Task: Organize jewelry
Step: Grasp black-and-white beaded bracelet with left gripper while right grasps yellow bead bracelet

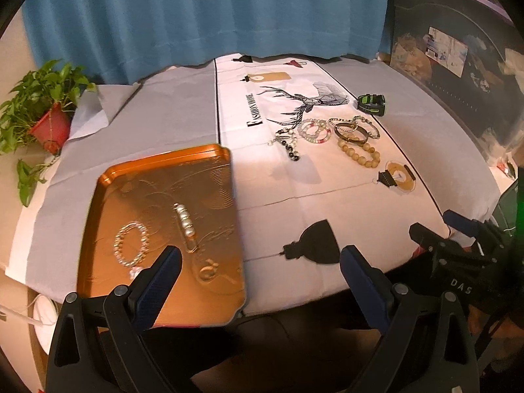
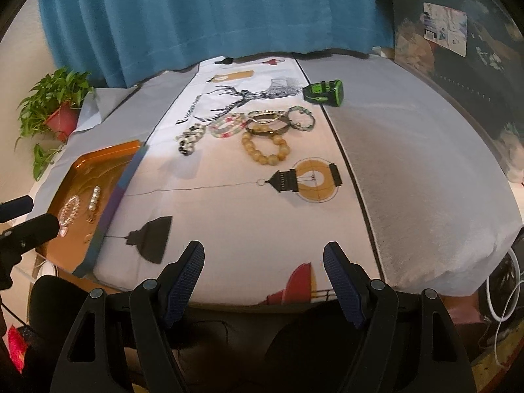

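tray: 1 | pieces in tray: 2 | bracelets on cloth: about 6 | watch: 1

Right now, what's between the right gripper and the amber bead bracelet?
Only printed cloth: in the right wrist view, the right gripper faces the amber bead bracelet across a lantern print, no jewelry.

Left wrist: low at the table's near edge, facing the curtain; orange tray close
Right wrist: further right, same heading
Shared: tray, bracelets
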`<state>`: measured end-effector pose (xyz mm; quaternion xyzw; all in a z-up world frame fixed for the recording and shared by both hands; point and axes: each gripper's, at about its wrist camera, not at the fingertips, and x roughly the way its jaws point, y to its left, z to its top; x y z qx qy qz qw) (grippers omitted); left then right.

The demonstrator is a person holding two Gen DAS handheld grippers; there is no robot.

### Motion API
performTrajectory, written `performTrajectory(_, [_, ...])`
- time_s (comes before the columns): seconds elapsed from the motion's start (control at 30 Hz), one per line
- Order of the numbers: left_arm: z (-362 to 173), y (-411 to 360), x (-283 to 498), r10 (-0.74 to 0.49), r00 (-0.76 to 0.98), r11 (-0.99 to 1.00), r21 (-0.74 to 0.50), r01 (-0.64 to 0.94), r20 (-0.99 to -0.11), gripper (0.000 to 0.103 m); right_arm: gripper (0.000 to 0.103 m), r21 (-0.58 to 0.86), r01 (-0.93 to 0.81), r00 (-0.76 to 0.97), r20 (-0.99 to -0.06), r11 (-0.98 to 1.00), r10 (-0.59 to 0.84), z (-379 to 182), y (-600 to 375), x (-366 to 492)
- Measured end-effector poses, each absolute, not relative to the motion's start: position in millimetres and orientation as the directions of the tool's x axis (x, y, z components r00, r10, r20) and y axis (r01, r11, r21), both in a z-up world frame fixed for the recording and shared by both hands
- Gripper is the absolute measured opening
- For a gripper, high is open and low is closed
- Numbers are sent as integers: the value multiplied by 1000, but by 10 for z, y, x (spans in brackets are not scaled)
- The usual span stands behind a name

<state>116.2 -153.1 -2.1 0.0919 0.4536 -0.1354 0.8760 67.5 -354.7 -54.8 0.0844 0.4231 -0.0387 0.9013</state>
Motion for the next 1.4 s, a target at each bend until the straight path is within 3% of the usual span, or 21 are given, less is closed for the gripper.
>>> performTrajectory(0.33, [-150, -1742, 1818, -186, 541, 956, -24, 291, -820, 96, 76, 73, 170, 612, -789, 983, -48, -702, -3841, 1145])
performTrajectory(0.6, [-367, -2018, 2497, -275, 484, 940, -128, 315, -831, 96, 76, 129, 215, 613, -790, 968, -31, -798, -4073, 1611])
performTrajectory(0.87, [-760, -2197, 2972, -234, 405, 949, -117, 294, -884, 96, 76, 86, 186, 578, -815, 979, -38, -905, -4072, 2146])
performTrajectory(0.97, [-913, -2252, 3098, -186, 384, 957, -79, 278, -904, 96, 86, -23, 164, 582, -805, 986, -116, -981, -3950, 2278])
performTrajectory(1.07, [-959, -2257, 3101, -149, 407, 961, -34, 276, -901, 95, 88, -14, 184, 616, -778, 983, -126, -1029, -3940, 2261])
performTrajectory(1.13, [-964, -2262, 3092, -129, 419, 961, -9, 278, -899, 85, 87, -18, 184, 616, -777, 983, -130, -1028, -3940, 2256])
performTrajectory(1.17, [-939, -2270, 3065, -138, 437, 957, -5, 291, -889, 64, 80, -19, 180, 612, -780, 983, -128, -1006, -3932, 2251])
performTrajectory(1.2, [-905, -2288, 3047, -157, 447, 949, -10, 314, -881, 29, 53, -20, 160, 616, -779, 987, -115, -977, -3894, 2234])
performTrajectory(1.23, [-883, -2308, 3035, -178, 437, 939, -19, 345, -881, 14, 30, -29, 106, 623, -777, 994, -89, -942, -3800, 2212])
performTrajectory(1.27, [-873, -2320, 3013, -184, 423, 931, -20, 363, -887, 10, 13, -55, 85, 615, -783, 995, -96, -931, -3722, 2191])
performTrajectory(1.4, [-799, -2254, 2843, -246, 383, 917, -86, 389, -890, 8, 13, -35, 51, 589, -806, 998, -59, -899, -3624, 1995])
